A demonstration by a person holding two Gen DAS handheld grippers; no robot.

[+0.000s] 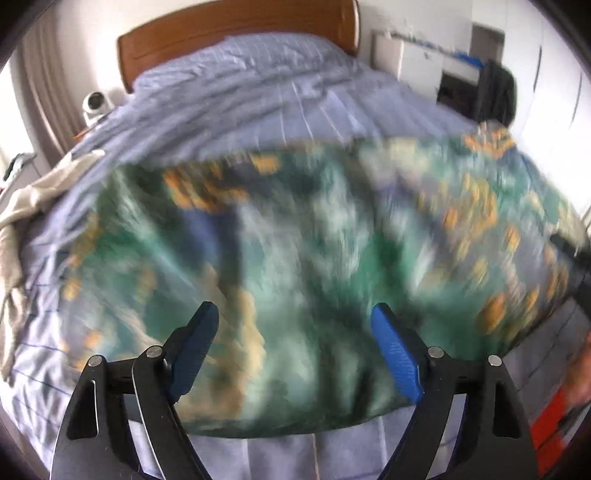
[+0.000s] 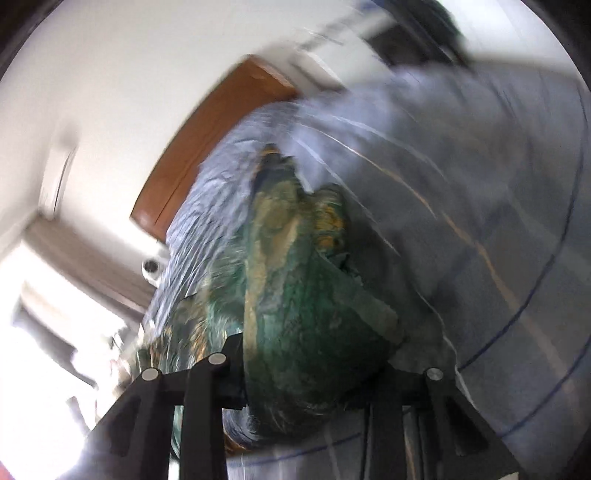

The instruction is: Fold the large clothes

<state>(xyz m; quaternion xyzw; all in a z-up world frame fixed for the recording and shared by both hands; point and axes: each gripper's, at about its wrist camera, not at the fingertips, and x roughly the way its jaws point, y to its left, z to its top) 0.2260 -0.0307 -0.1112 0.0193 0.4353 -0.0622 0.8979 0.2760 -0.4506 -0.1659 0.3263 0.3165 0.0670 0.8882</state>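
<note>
A large green garment (image 1: 295, 240) with orange and blue print lies spread and blurred across a light blue striped bedspread (image 1: 258, 103). My left gripper (image 1: 295, 317) hovers over its near edge, blue pads (image 1: 393, 347) wide apart with nothing pressed between them. In the right wrist view the same garment (image 2: 295, 314) is bunched up close to the camera. It bulges out from between the black arms of my right gripper (image 2: 314, 369) and hides the fingertips. The jaws look shut on the fabric. This view is tilted and smeared.
A wooden headboard (image 1: 221, 33) stands at the bed's far end. A beige cloth (image 1: 22, 206) lies crumpled at the bed's left edge. A white round device (image 1: 94, 105) sits left of the bed. A dark object (image 1: 495, 92) and white furniture stand at the back right.
</note>
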